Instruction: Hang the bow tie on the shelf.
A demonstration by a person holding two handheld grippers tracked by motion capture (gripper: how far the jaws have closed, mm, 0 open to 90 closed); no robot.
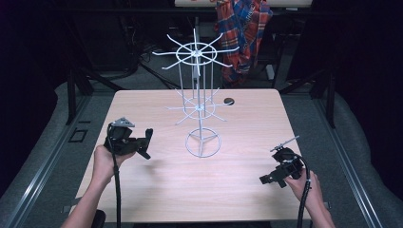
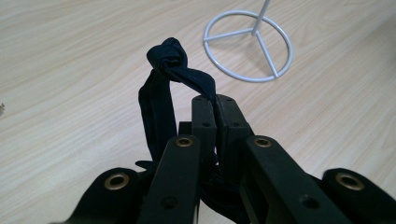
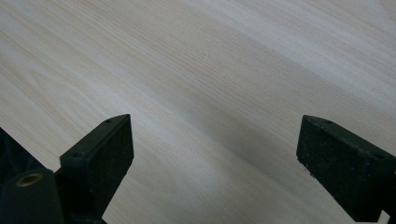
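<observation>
On the wooden table, your left gripper is clamped on a dark knotted strap, held just beside the white wire rack's ring base. Your right gripper hovers wide apart over bare wood near the table's right edge.

We see a light wood-grain tabletop with rounded corners. A white wire display stand rests directly on it, near the middle and toward the far side, standing upright on a ring-shaped base with three spokes; that base also appears in the left gripper view. Near the far edge sits a small dark round spot.
</observation>
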